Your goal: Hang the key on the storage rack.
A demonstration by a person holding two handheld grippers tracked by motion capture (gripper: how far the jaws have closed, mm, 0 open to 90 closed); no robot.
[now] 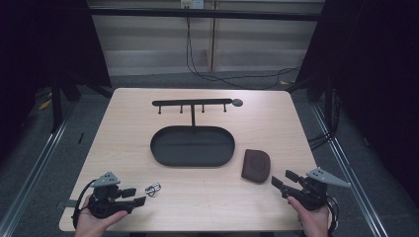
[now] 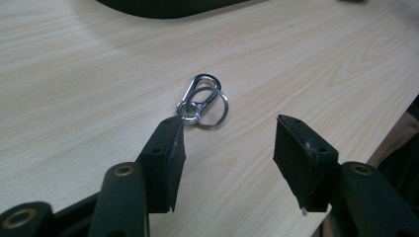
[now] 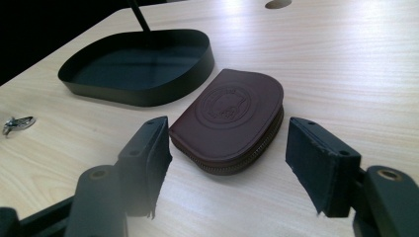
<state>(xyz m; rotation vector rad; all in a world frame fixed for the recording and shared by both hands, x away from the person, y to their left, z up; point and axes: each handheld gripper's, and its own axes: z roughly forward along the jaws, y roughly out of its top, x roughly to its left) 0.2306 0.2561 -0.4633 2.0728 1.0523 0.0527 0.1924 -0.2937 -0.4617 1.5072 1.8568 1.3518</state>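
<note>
A silver carabiner with a key ring [image 1: 153, 188] [image 2: 201, 101] lies on the wooden table near its front left, just beyond the tips of my left gripper [image 1: 138, 196] [image 2: 228, 133], which is open and empty. A brown zipped leather pouch [image 1: 256, 165] [image 3: 231, 117] lies right of the black oval tray [image 1: 159, 154] [image 3: 197, 69]. My right gripper [image 1: 283, 178] [image 3: 226, 140] stands open just short of the pouch, the jaws flanking its near edge without touching it. The carabiner with its ring [image 3: 17, 122] also shows far left in the right gripper view.
A black rack with several small hooks [image 1: 192, 102] rises on a post from the tray's back rim. A round hole [image 1: 237, 102] sits in the tabletop behind it. The table's front edge runs close under both hands.
</note>
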